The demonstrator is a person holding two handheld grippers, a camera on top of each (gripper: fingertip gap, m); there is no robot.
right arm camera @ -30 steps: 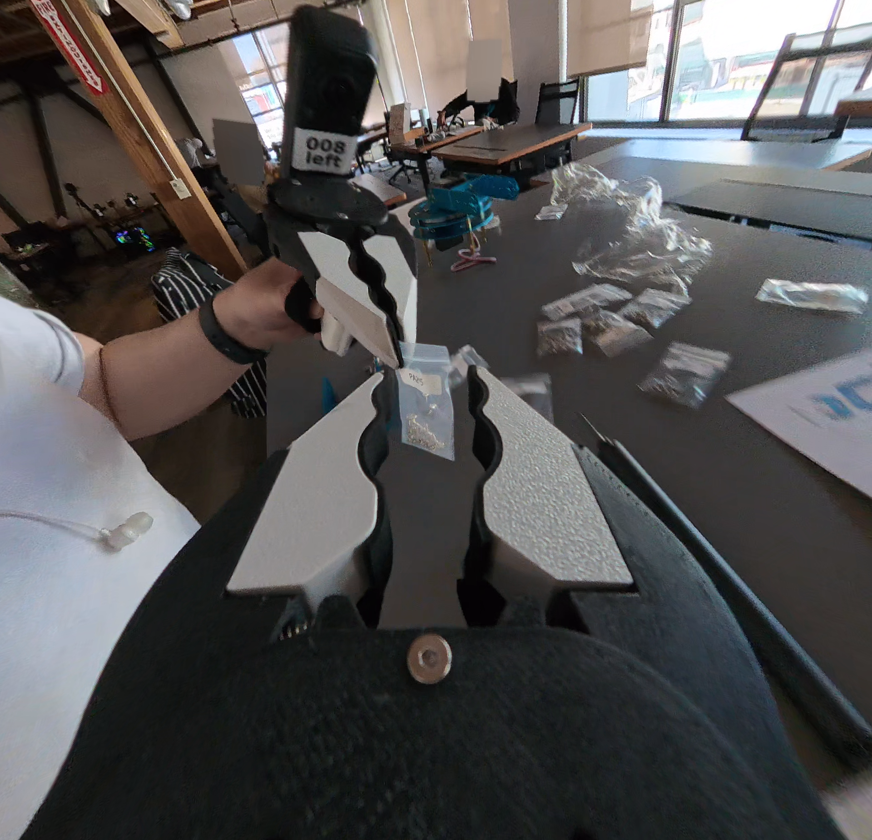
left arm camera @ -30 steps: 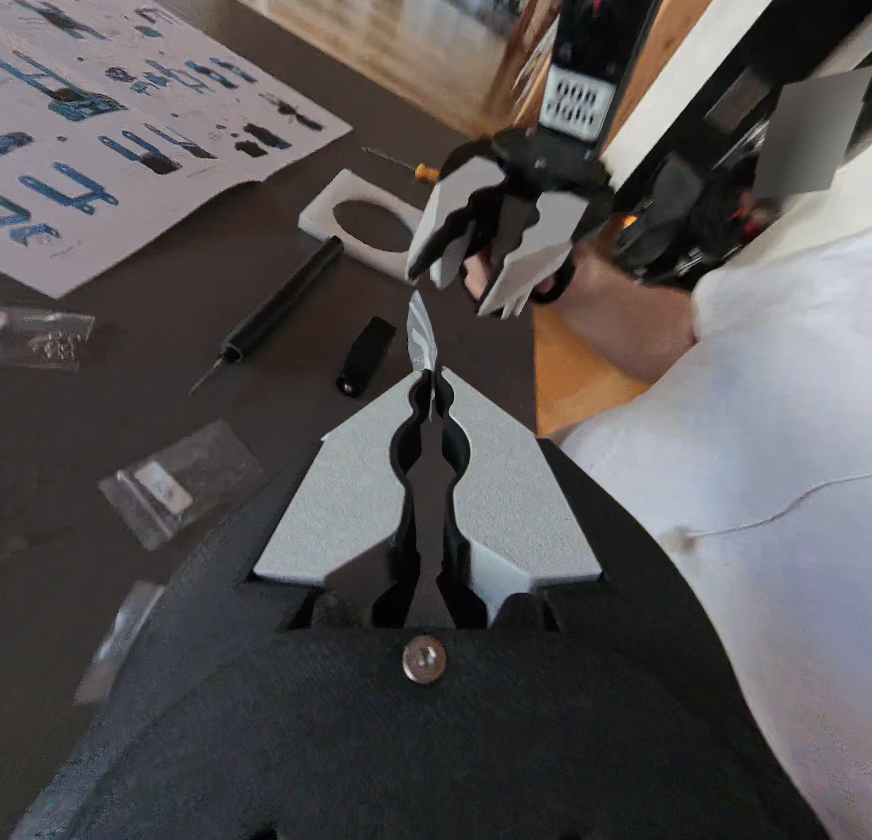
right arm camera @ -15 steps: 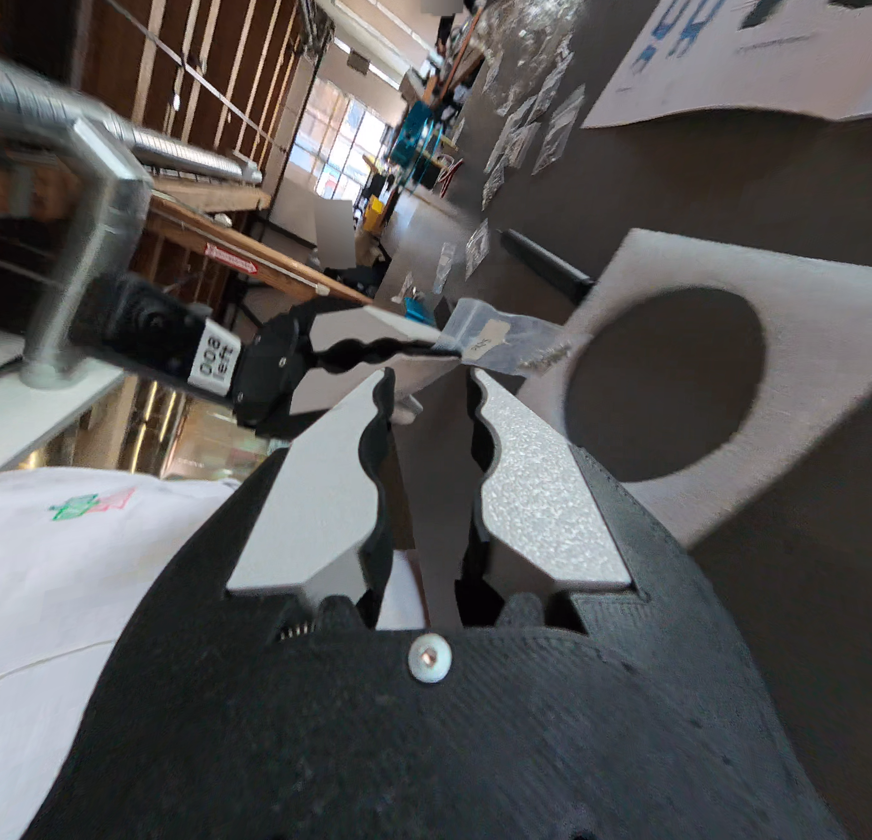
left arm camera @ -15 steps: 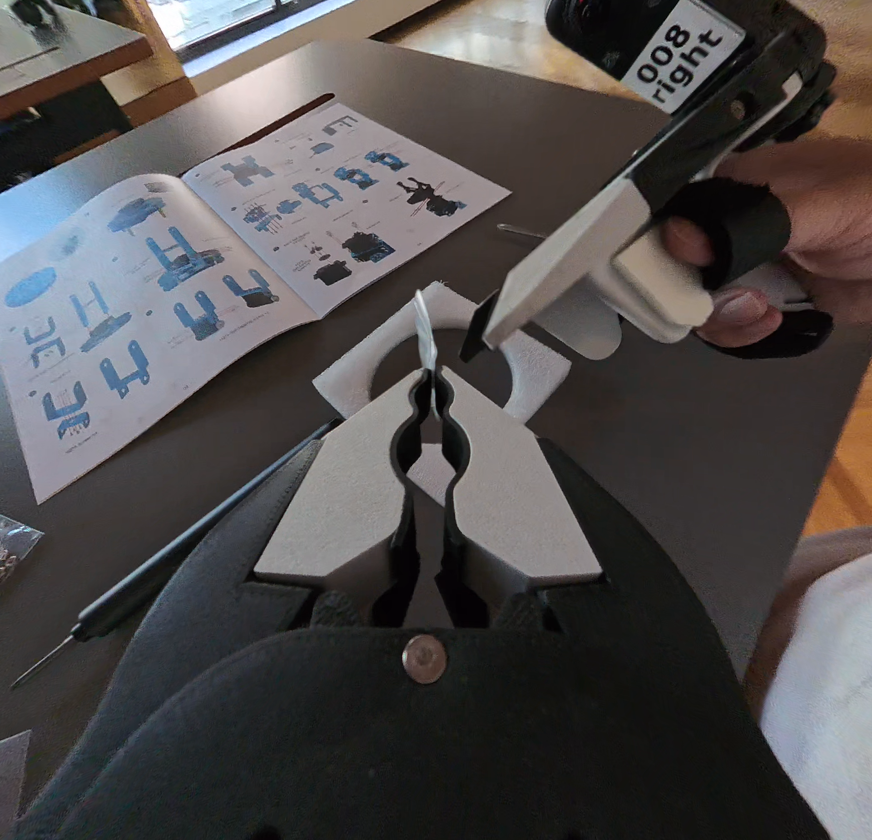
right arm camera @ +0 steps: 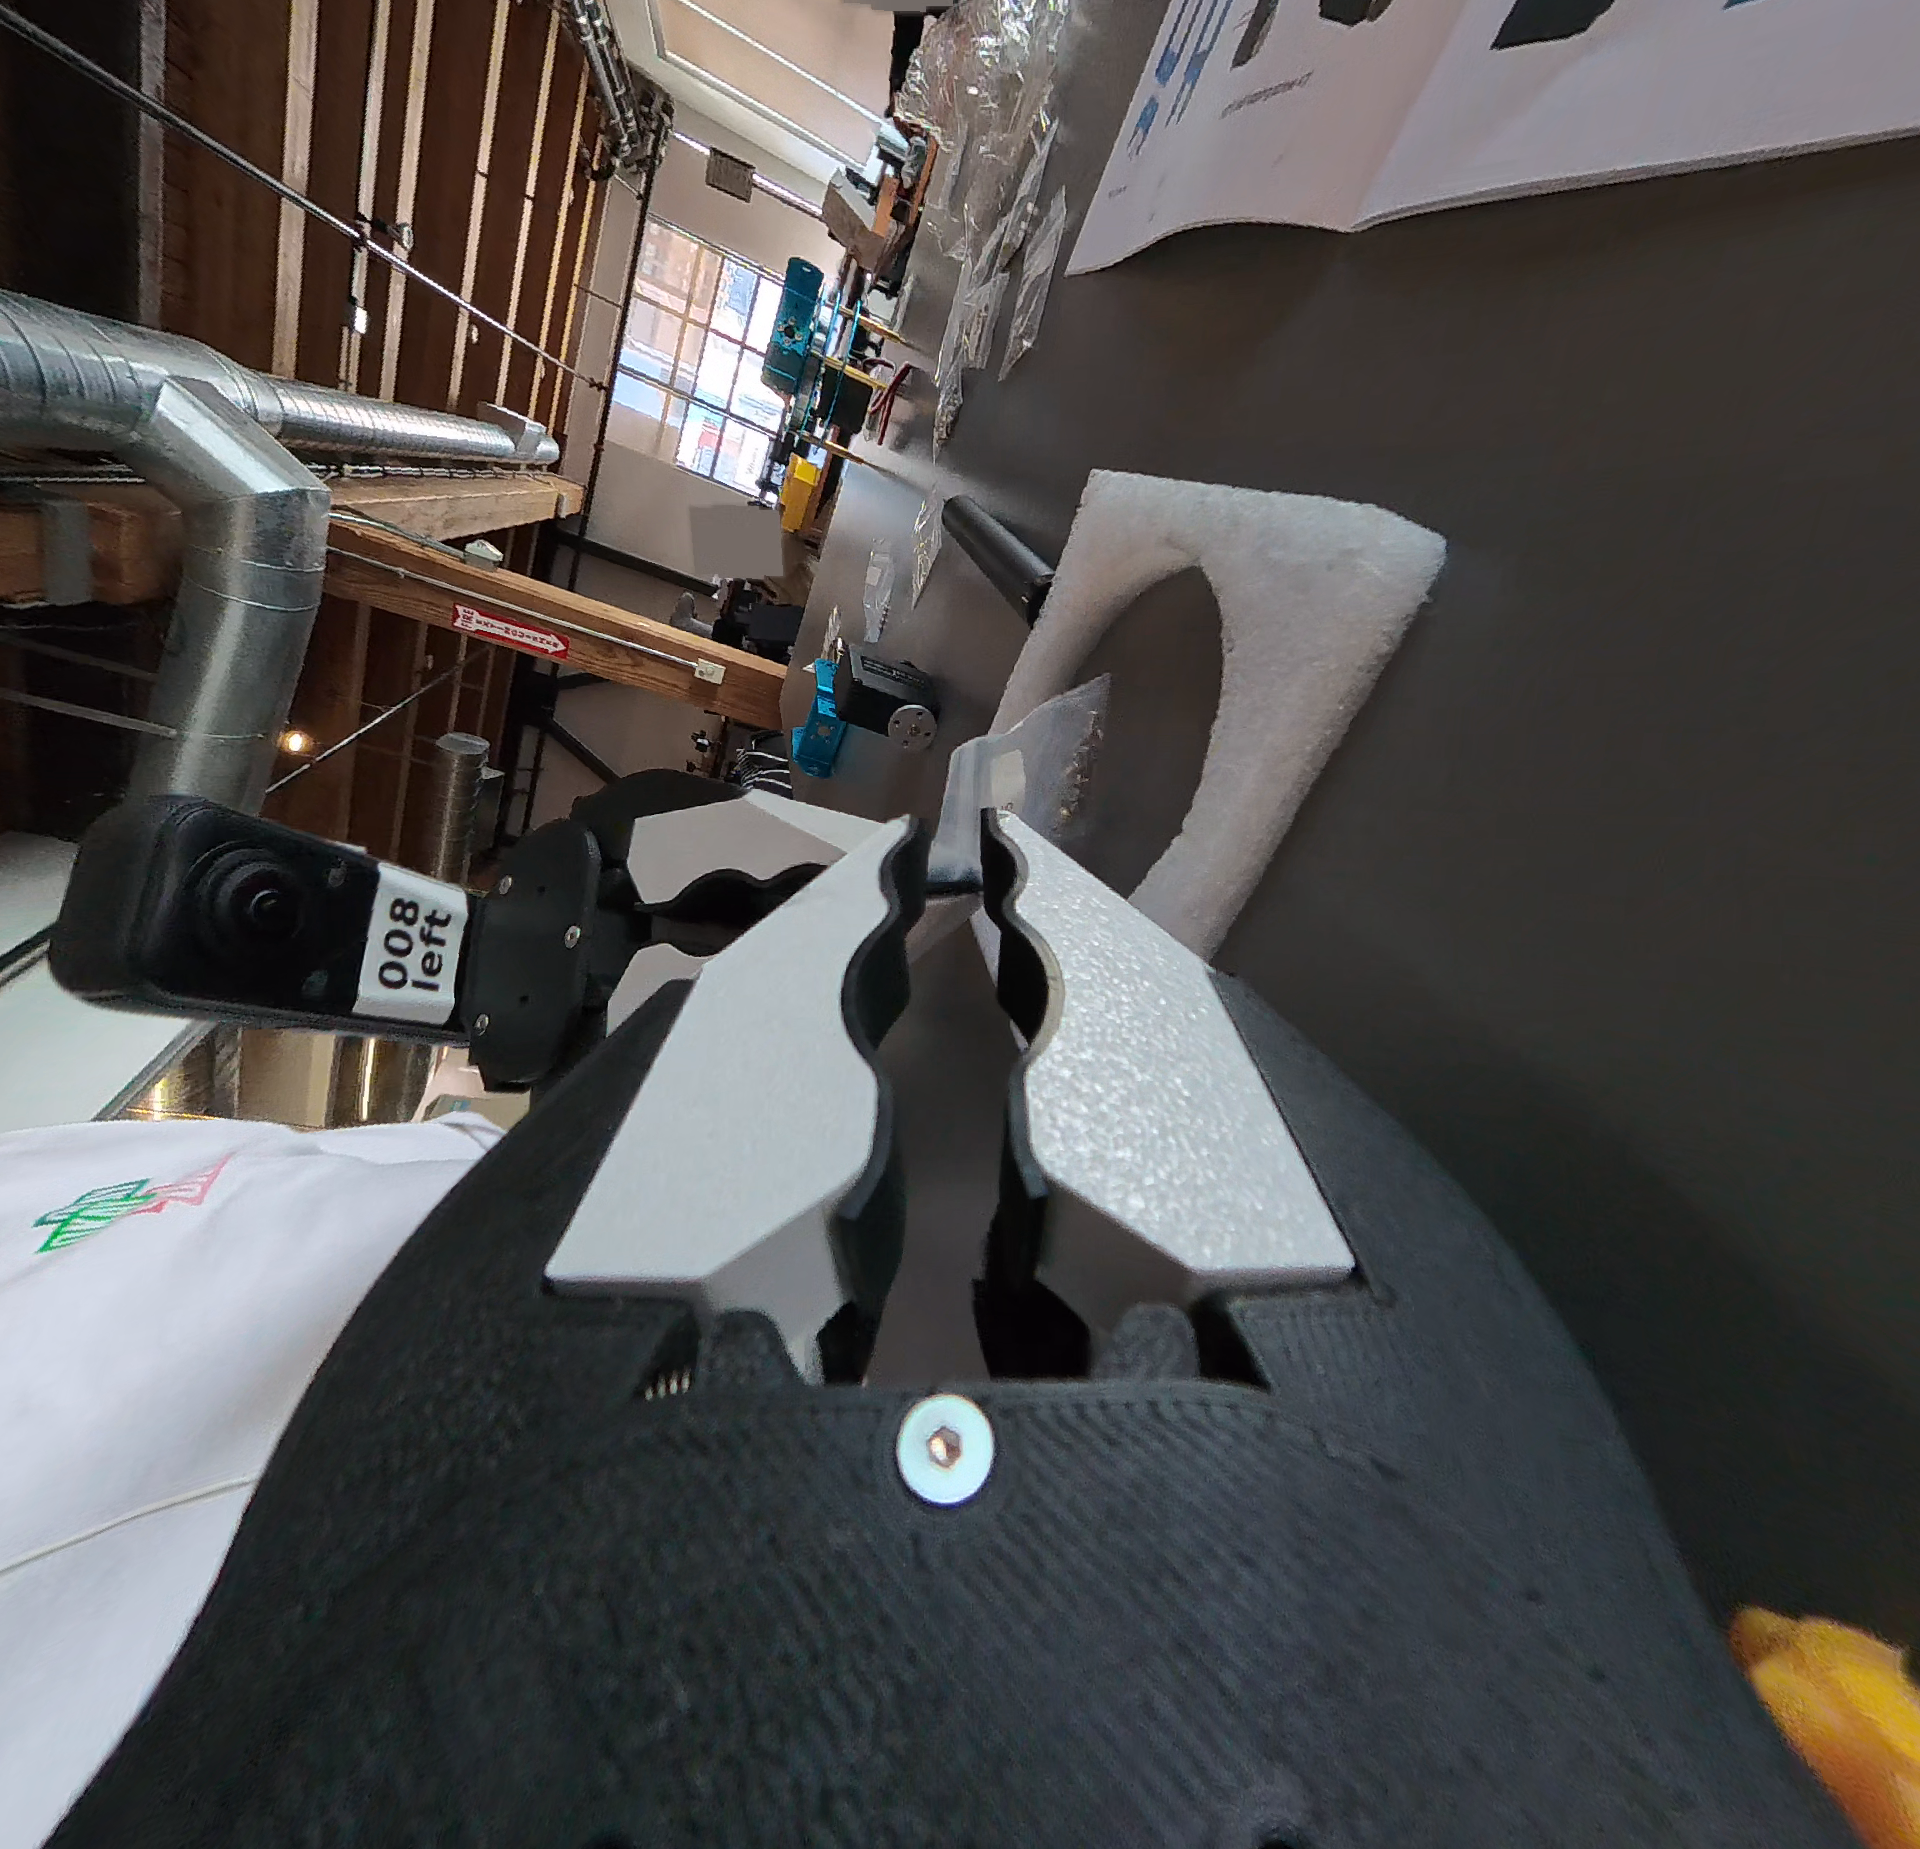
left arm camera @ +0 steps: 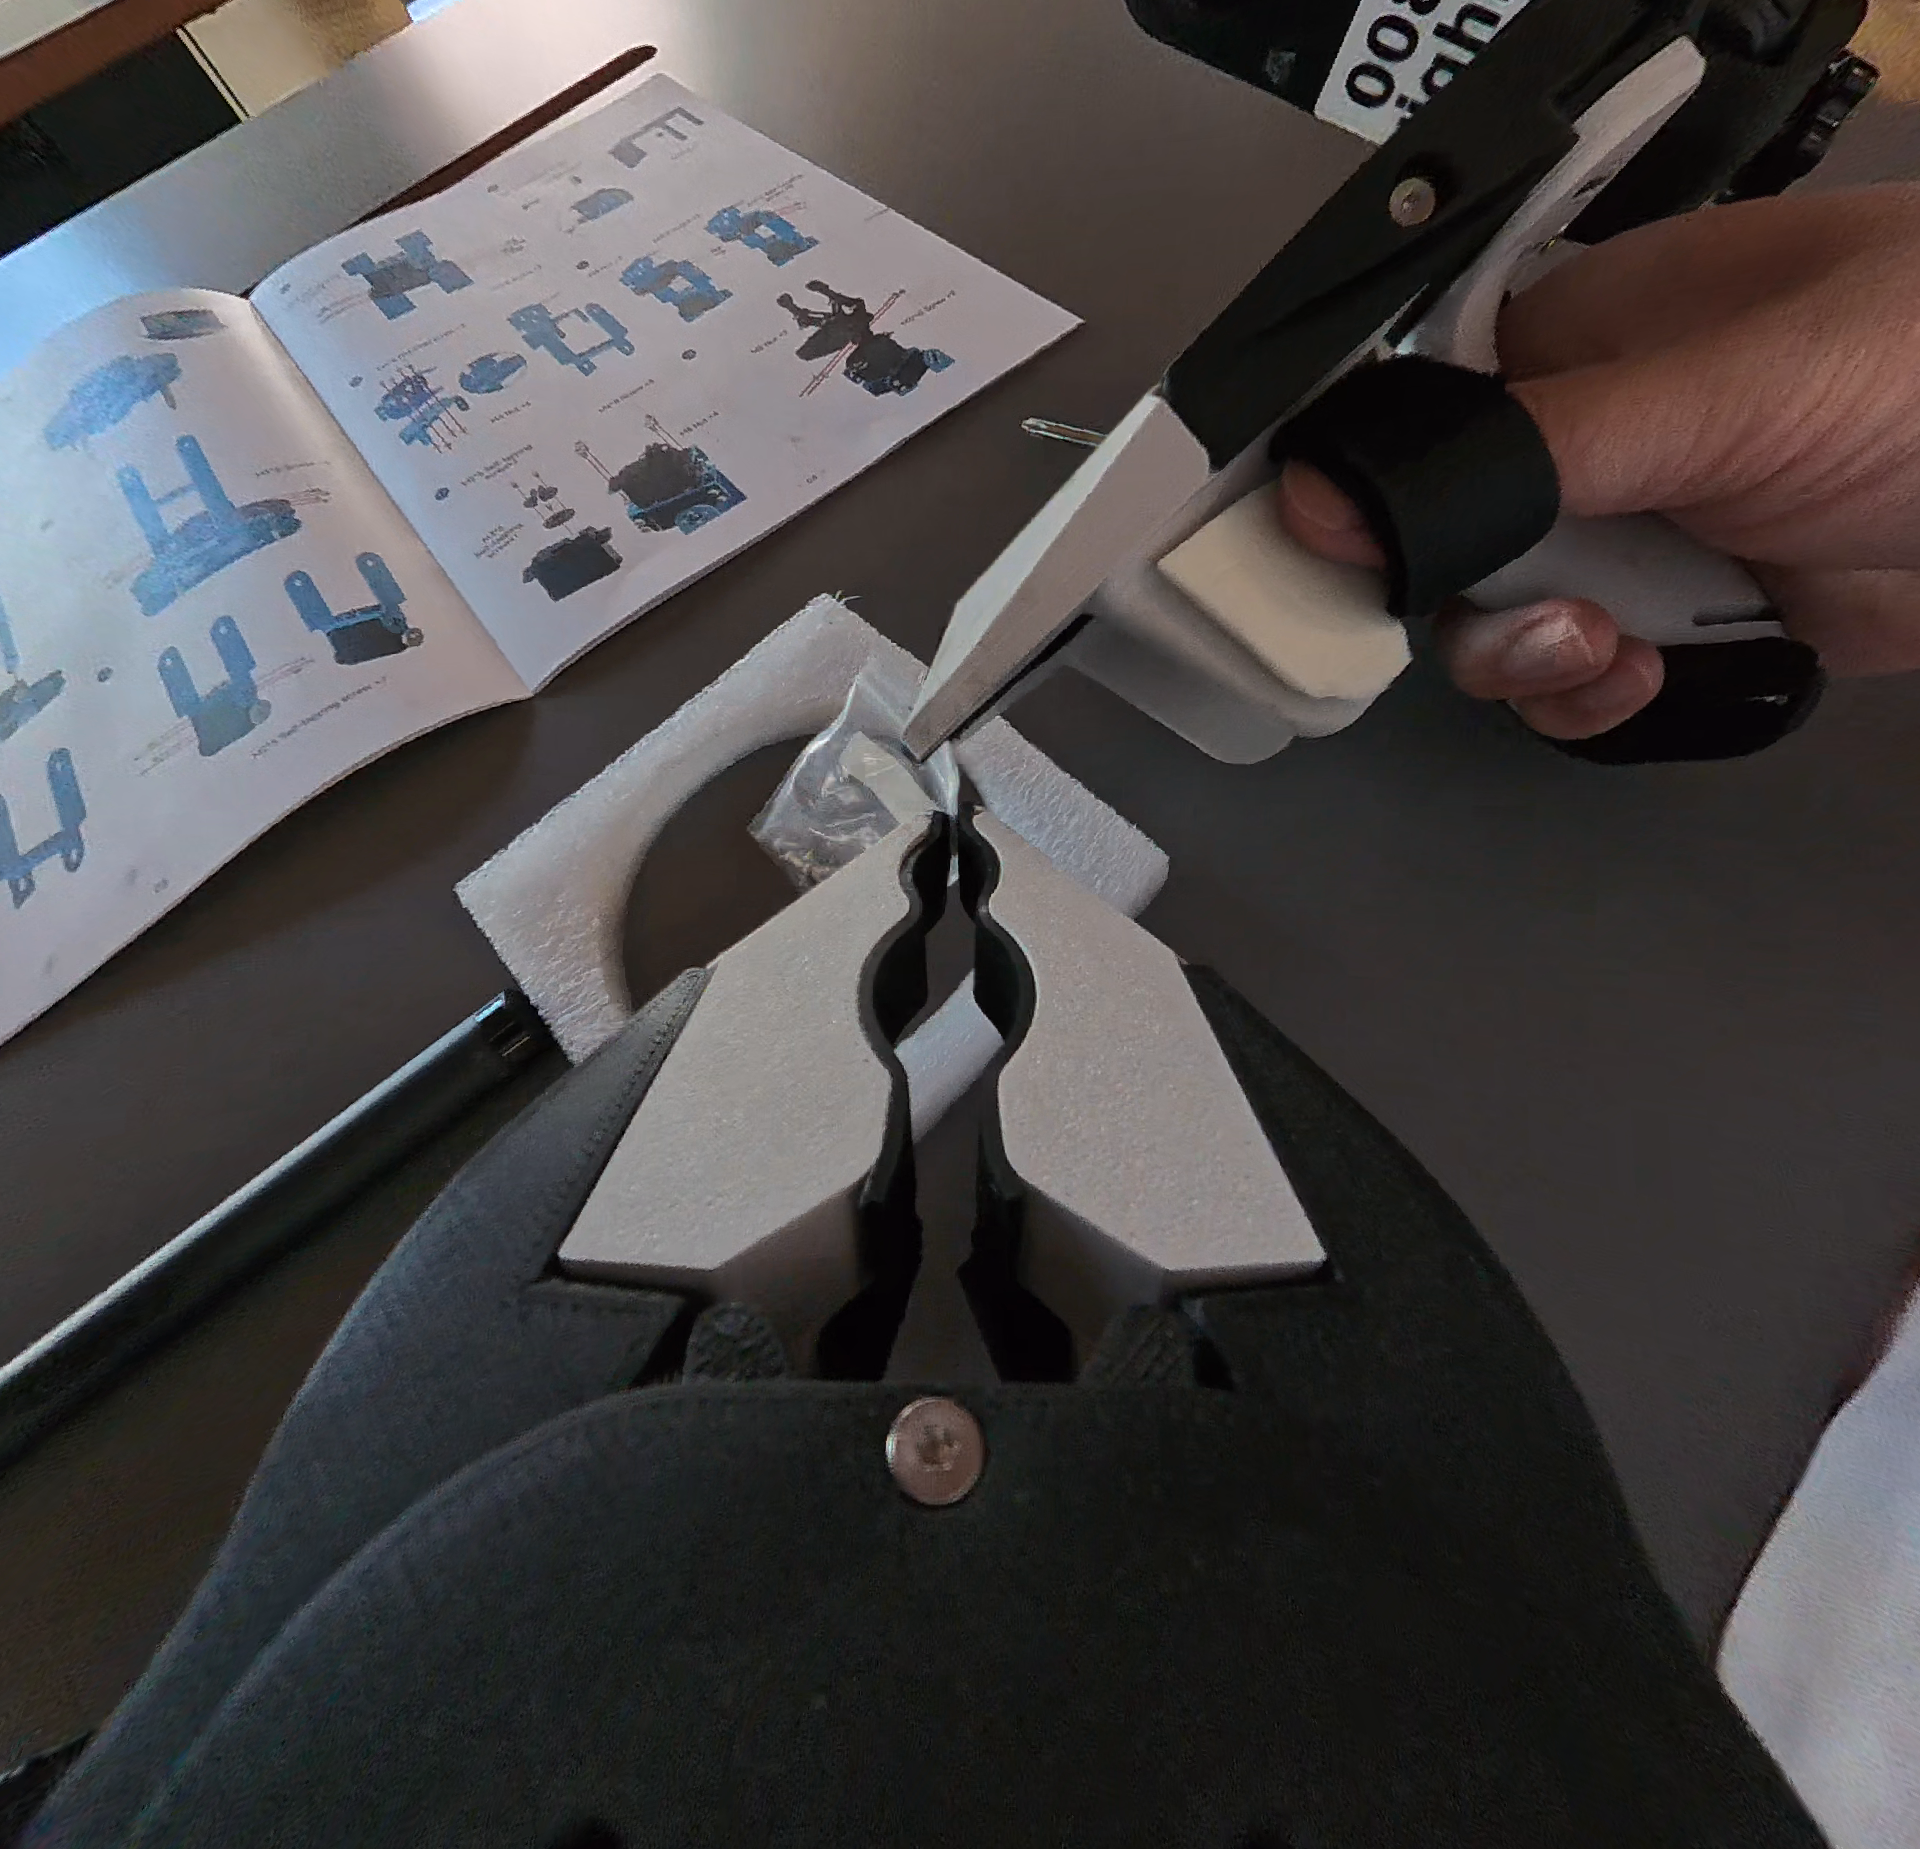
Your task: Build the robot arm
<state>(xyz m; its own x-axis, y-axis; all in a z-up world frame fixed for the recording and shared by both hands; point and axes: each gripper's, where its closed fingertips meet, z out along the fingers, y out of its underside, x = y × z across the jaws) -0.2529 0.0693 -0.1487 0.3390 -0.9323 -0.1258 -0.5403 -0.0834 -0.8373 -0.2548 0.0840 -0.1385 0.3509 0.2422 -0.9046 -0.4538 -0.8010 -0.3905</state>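
A small clear plastic bag (left arm camera: 831,791) with tiny metal parts hangs over the round hole of a white foam piece (left arm camera: 551,895) on the dark table. My left gripper (left arm camera: 956,823) is shut on the bag's top edge. My right gripper (right arm camera: 951,833) has closed on the same edge from the other side; in the left wrist view its tips (left arm camera: 930,734) press on the bag right above the left one's. The bag (right arm camera: 1049,750) and foam piece (right arm camera: 1309,604) also show in the right wrist view, with the left gripper (right arm camera: 727,864) beside mine.
An open instruction booklet (left arm camera: 520,397) lies beyond the foam. A long black screwdriver (left arm camera: 260,1207) lies at the left. A thin screwdriver tip (left arm camera: 1060,433) pokes out behind the right gripper. Several small bags (right arm camera: 977,324) and a blue-and-black servo assembly (right arm camera: 862,708) sit farther along the table. My right gripper's tips are some 9 cm from the white foam piece (left arm camera: 551,895). The right camera catches it too, in the right wrist view (right arm camera: 1096,544).
Both grippers came down over the foam piece. The right gripper's fingers narrowed from wide open onto the bag's top edge. The left stayed shut on the bag.
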